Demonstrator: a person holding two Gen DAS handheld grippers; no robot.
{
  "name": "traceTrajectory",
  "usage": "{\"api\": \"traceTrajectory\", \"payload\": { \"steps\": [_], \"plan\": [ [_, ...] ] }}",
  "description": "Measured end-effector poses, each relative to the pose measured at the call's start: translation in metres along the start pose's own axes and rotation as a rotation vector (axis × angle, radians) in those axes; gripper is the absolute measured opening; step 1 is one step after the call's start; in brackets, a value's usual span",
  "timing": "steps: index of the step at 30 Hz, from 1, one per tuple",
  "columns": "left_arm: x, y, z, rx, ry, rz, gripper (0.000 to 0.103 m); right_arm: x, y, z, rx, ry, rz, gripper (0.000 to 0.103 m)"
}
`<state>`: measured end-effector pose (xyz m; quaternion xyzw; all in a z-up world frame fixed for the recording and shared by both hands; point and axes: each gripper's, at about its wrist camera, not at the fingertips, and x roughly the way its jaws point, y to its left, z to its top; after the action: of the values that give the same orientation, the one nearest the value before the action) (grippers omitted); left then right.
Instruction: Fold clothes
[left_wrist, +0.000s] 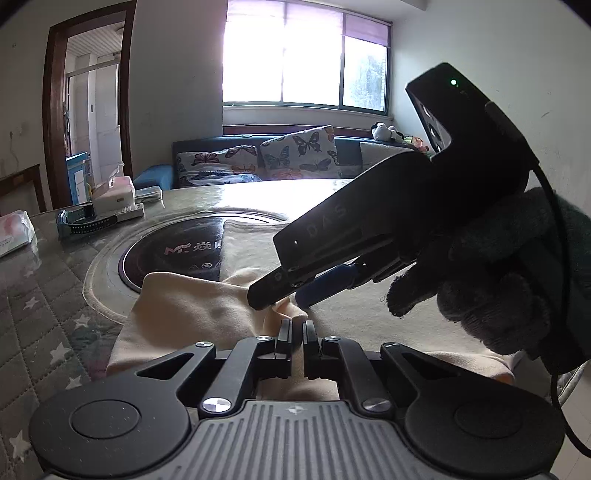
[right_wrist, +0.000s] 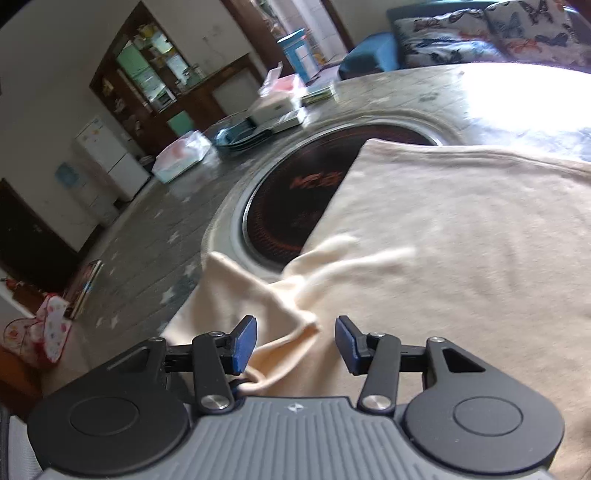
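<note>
A cream garment (left_wrist: 195, 314) lies spread on the table, partly over a dark round hotplate (left_wrist: 173, 251). My left gripper (left_wrist: 297, 326) is shut on a bunched fold of the cream garment near its sleeve. In the left wrist view, the right gripper (left_wrist: 284, 299), held in a dark gloved hand, hovers just above that same fold. In the right wrist view the garment (right_wrist: 443, 240) fills the right side. My right gripper (right_wrist: 295, 341) is open, its blue pads (right_wrist: 245, 343) either side of a raised cloth ridge (right_wrist: 295, 325).
The table (left_wrist: 44, 295) has a quilted star-pattern cover. At its far left stand a tissue pack (left_wrist: 14, 232), a watch (left_wrist: 85, 219) and a white box (left_wrist: 114, 199). A sofa with butterfly cushions (left_wrist: 295, 151) is behind the table.
</note>
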<state>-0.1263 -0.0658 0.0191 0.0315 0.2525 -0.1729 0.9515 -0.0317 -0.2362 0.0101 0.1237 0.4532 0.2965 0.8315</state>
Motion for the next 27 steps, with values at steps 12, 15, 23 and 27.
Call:
{"api": "traceTrajectory", "payload": {
  "steps": [12, 15, 23, 27],
  "plan": [
    [-0.001, 0.001, -0.002, 0.016, 0.025, -0.003, 0.016, -0.007, 0.009, 0.003, -0.080, -0.029, -0.028, 0.007],
    [-0.004, 0.003, -0.002, 0.017, 0.024, 0.015, 0.029, -0.025, 0.016, 0.008, -0.118, -0.084, -0.032, 0.006],
    [-0.001, 0.007, -0.007, -0.001, 0.082, 0.008, 0.029, -0.075, 0.039, 0.028, -0.235, -0.206, -0.071, 0.005],
    [0.000, 0.010, -0.008, -0.012, 0.101, 0.036, 0.037, -0.101, 0.049, 0.034, -0.290, -0.267, -0.099, 0.005]
  ]
}}
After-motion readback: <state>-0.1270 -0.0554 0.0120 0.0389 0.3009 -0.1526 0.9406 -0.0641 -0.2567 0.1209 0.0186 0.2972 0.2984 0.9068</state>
